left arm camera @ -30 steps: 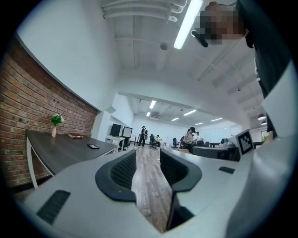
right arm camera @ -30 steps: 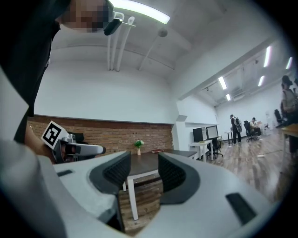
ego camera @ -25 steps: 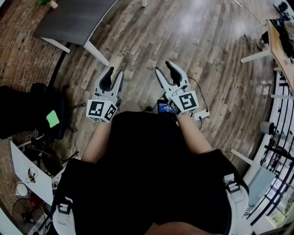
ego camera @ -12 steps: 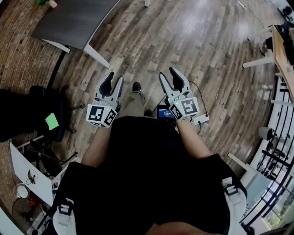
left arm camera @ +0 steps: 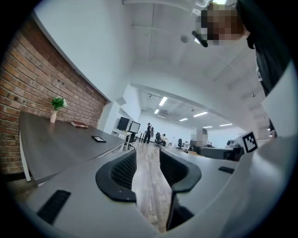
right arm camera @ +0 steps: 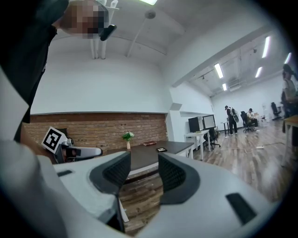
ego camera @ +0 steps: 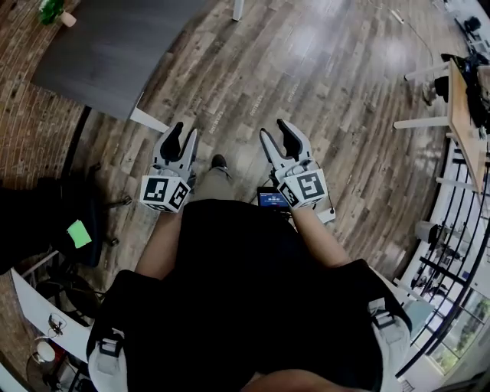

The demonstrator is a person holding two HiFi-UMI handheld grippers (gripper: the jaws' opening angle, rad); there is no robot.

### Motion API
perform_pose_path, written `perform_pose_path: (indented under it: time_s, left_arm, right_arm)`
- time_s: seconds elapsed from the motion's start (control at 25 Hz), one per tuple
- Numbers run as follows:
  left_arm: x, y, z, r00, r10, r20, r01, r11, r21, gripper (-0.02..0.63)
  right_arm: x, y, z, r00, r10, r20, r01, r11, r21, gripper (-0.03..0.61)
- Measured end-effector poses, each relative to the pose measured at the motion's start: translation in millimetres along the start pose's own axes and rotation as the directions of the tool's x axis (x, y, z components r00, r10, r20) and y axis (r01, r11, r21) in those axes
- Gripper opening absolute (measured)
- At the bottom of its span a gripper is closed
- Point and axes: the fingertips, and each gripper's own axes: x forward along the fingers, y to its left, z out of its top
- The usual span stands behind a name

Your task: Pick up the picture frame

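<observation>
You hold the left gripper [ego camera: 184, 132] and right gripper [ego camera: 273, 129] open and empty, well apart from the table [ego camera: 115, 46]; the pickup is not yet begun.

The left gripper [ego camera: 184, 132] and right gripper [ego camera: 274, 129] are pale grey, with black ribbed jaws and black-and-white square markers. The counter [ego camera: 115, 46] is dark grey with white legs. The frame [left arm camera: 98, 138] is black. The floor [ego camera: 344, 92] is brown planks, the wall [left arm camera: 28, 79] red-brown brick, the plant [ego camera: 50, 9] green.
</observation>
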Motion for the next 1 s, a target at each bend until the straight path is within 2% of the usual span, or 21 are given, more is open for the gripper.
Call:
perform_pose_path:
  time_s: [0.08, 0.36, 0.72, 1.0]
  left_arm:
    - [25.6, 22.4, 9.2, 1.000, 0.003, 0.001, -0.003, 1.000, -0.016, 0.150]
    - [97.0, 70.5, 46.1, 0.999, -0.044, 0.008, 0.044, 0.999, 0.000, 0.150]
    - [177.0, 86.8, 50.5, 0.995, -0.095, -0.003, 0.095, 0.995, -0.013, 0.150]
    - [240.9, 113.1, 55.7, 0.999, -0.046, -0.009, 0.046, 0.999, 0.013, 0.150]
  right_arm:
    - [29.7, -14.8, 9.0, 1.000, -0.012, -0.007, 0.012, 1.000, 0.001, 0.189]
    - [104.0, -51.4, 43.8, 0.999, -0.048, 0.015, 0.048, 0.999, 0.002, 0.189]
    - [149.3, -104.7, 54.9, 0.995, -0.092, 0.036, 0.092, 0.996, 0.000, 0.189]
    - [212.6, -160.2, 57.5, 0.997, -0.051, 0.059, 0.050, 0.998, 0.023, 0.188]
